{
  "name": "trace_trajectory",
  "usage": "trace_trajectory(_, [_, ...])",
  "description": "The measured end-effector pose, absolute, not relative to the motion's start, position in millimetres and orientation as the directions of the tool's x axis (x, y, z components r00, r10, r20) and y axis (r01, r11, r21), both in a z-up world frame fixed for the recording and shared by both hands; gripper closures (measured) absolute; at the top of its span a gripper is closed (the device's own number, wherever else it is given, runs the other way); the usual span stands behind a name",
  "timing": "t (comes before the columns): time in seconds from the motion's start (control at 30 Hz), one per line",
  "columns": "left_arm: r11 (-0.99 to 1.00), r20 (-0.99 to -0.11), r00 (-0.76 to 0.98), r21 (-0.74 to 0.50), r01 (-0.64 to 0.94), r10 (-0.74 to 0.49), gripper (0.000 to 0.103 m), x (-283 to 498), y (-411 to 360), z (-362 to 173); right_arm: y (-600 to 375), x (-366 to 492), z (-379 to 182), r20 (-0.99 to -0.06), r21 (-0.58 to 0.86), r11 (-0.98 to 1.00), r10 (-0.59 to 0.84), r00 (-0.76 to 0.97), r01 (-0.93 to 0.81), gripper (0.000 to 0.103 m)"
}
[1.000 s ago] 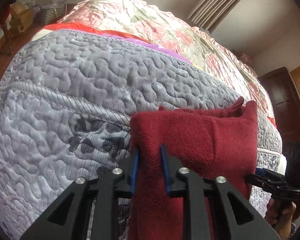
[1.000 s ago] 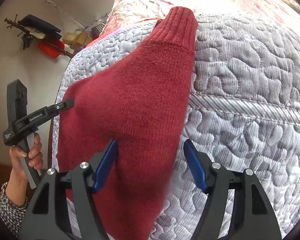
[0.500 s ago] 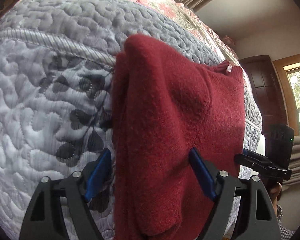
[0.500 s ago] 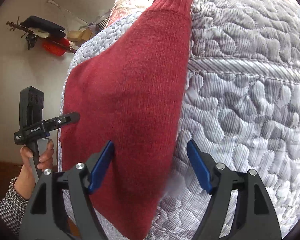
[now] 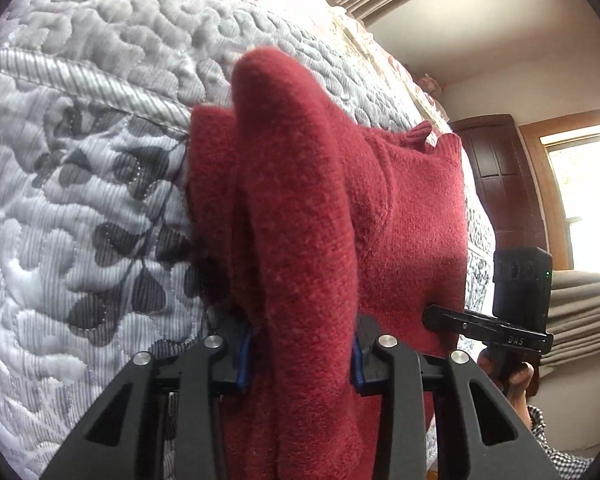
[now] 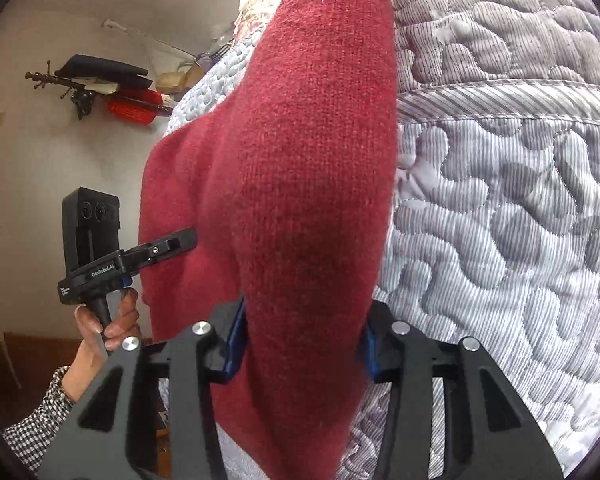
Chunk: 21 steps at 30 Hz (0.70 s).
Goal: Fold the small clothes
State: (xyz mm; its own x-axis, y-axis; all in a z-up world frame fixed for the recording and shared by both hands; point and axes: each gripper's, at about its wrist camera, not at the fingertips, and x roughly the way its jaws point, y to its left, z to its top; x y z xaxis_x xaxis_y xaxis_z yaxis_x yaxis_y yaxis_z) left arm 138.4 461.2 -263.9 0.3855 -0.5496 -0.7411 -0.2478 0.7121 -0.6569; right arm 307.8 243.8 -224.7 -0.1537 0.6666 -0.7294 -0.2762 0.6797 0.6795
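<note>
A red knitted sweater [image 5: 340,208] hangs over the edge of a grey quilted mattress [image 5: 80,140]. In the left wrist view a thick folded ridge of it fills the space between my left gripper's [image 5: 300,356] blue pads, which press into it from both sides. My right gripper [image 6: 304,344] is shut the same way on a sleeve-like fold of the sweater [image 6: 300,140], whose ribbed cuff lies up on the mattress top [image 6: 500,200]. Each gripper shows in the other's view: the right gripper [image 5: 480,324] at the sweater's right edge, the left gripper [image 6: 156,252] at its left edge.
A flowered pink bedspread [image 5: 380,52] covers the far part of the bed. A dark wooden door [image 5: 496,176] and a bright window [image 5: 580,184] stand to the right. Wall hooks with a black item and a red basket [image 6: 132,108] hang left. A hand [image 6: 112,320] in a checked sleeve holds the left gripper.
Both grippers have moved closer to the hanging sweater. The left let go of a thin fold, opened wide, then closed on a thicker ridge. The right jaws narrowed from wide open onto the sleeve.
</note>
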Motion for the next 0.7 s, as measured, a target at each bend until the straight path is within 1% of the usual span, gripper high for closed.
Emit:
trace_trajectory(0.17, [0.719, -0.729, 0.4, -0.663, -0.211, -0.555, 0.07, 129, 445, -240, 230, 293, -195, -0.722, 0.68, 0.659, 0.678, -0.14, -0.321, 0.064])
trace_trajectory(0.33, [0.701, -0.704, 0.401, -0.689, -0.183, -0.586, 0.07, 113, 403, -216, 184, 269, -164, -0.715, 0.683, 0.652, 0.688, -0.121, -0.328, 0.064])
trace_trajectory(0.53, [0.678, -0.661, 0.4, -0.725, -0.122, -0.635, 0.07, 94, 318, -185, 86, 232, -129, -0.704, 0.694, 0.649, 0.703, -0.102, -0.313, 0.064])
trace_trajectory(0.7, [0.667, -0.641, 0.383, -0.741, -0.082, -0.665, 0.07, 97, 224, -183, -4, 210, -113, -0.745, 0.647, 0.695, 0.665, -0.062, -0.313, 0.063])
